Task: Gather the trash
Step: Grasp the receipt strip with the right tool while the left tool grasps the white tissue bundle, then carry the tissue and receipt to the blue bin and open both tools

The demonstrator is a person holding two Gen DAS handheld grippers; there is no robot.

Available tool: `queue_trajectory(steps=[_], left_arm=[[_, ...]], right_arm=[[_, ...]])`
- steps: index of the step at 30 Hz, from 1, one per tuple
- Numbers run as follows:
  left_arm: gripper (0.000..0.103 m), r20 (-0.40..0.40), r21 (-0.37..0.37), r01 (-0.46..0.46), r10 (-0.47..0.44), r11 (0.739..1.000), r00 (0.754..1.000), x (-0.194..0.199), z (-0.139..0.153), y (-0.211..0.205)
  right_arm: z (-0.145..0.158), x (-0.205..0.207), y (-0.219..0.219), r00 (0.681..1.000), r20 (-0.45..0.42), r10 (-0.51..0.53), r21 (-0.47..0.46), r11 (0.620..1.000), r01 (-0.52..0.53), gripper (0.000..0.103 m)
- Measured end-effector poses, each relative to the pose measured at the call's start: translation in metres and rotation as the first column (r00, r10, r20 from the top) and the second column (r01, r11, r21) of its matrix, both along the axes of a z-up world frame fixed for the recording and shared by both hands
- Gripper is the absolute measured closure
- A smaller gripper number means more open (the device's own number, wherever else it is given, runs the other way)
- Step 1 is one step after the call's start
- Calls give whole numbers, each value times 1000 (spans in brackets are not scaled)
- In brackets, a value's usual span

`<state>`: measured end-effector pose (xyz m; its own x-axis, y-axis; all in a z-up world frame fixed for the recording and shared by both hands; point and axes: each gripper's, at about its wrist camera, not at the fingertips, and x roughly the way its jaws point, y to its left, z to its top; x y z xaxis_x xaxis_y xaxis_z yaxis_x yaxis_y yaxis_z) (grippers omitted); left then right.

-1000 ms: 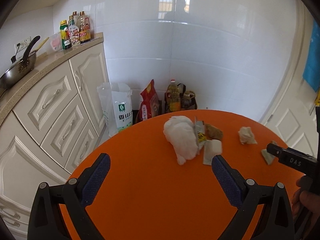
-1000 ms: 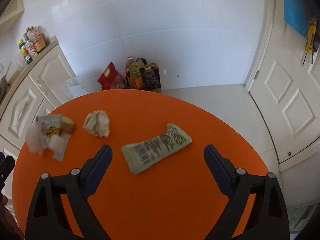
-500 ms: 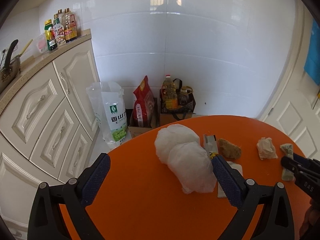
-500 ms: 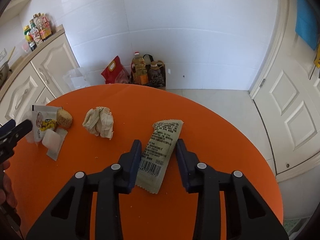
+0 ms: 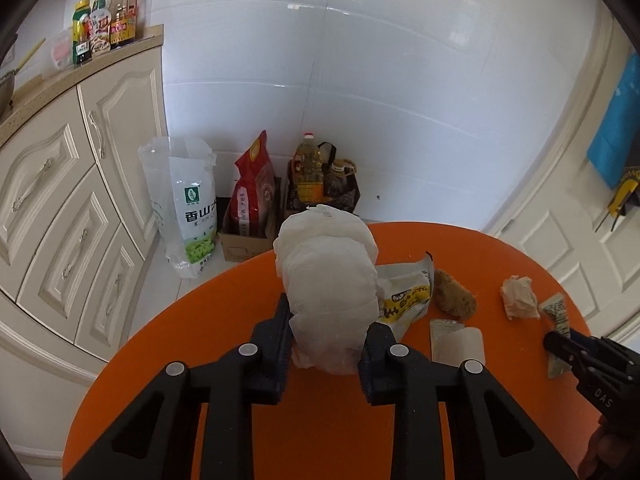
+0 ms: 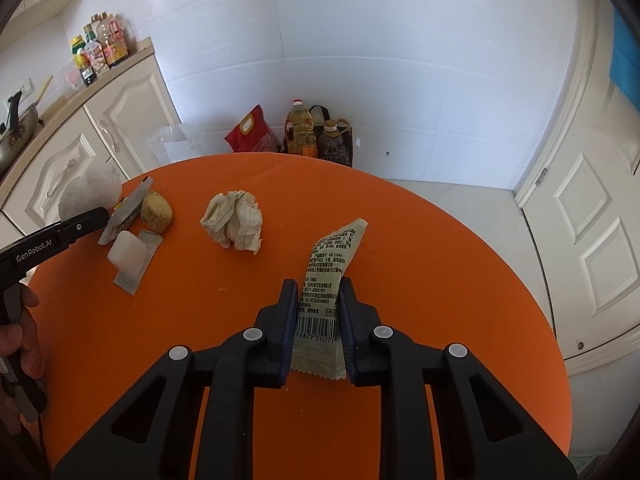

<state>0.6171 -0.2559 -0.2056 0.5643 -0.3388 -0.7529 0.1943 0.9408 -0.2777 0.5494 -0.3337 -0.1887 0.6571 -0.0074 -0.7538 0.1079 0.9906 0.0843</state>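
Note:
On the round orange table [image 6: 440, 280], my left gripper [image 5: 328, 320] has its jaws closing on a crumpled white plastic bag [image 5: 328, 272], with the pads against both of its sides. A yellow snack wrapper [image 5: 404, 300], a brown lump [image 5: 454, 294] and a flat white packet [image 5: 458, 344] lie just right of the bag. My right gripper [image 6: 318, 292] is closing on a green printed wrapper [image 6: 332, 256], and its pads press the wrapper's long edges. A crumpled paper ball [image 6: 234, 224] lies between the two grippers.
Cream cabinets [image 5: 80, 184] with sauce bottles [image 5: 104, 20] on the counter stand to the left. On the floor behind the table are a white rice bag [image 5: 184, 204], a red bag [image 5: 252, 188] and oil bottles [image 5: 308, 172]. A white door [image 6: 592, 240] is on the right.
My left gripper moved forward and down to the white bag and closed from wide open onto it. My right gripper closed in on the green wrapper, which turned lengthwise between the pads.

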Motion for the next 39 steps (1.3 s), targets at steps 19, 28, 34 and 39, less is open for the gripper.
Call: queue_trajectory(steps=[19,28,34,39], left_arm=[[81,104,-14,53,-51,999,993,-137,23,16],[81,195,-57,168,-154,984,969,-233,72,-17],[81,240,-54,271,-251,961,938,-295,95,-53],[81,270,-49,354,-328,934,905,-324,113,-88]], right_arm=[[31,-109,-2,995,96,40,89,995,-48,85],[74,-204,-29,978,206,-17,111,994,-6,85],[90,-264,-64,962,260,-86,126,991,55,85],[98,-316,-104,942,291,-168,131,982,134,85]])
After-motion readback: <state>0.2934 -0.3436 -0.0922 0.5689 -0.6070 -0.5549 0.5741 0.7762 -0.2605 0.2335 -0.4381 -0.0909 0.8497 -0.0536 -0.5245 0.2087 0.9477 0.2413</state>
